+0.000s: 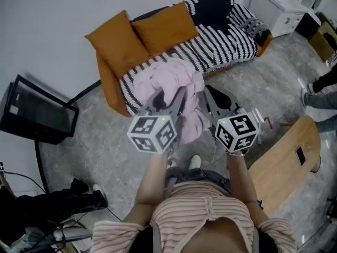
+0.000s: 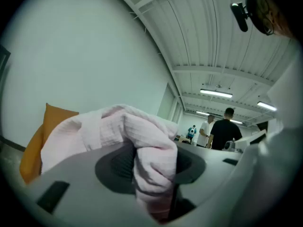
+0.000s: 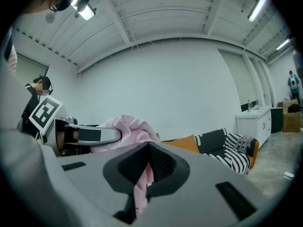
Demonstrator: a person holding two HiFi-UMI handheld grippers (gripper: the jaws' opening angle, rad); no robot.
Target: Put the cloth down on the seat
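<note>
In the head view the person holds the pink cloth in the air at the middle of the frame, bunched between the two grippers. It hangs above the grey floor, just in front of the sofa, and it does not yet lie on the seat. The sofa stands in the upper middle of the frame. It has a black-and-white striped cover and two orange cushions at its left end. The left gripper has its jaws closed on a thick fold of the cloth. In the left gripper view this fold fills the gap between the pads, and the rest of the cloth spills to the left over the jaw. The right gripper has its jaws closed on a thin strip of the same cloth, which hangs down between them in the right gripper view. A black screen stands at the left edge, a white cabinet in the upper right and a wooden table in the lower right.
</note>
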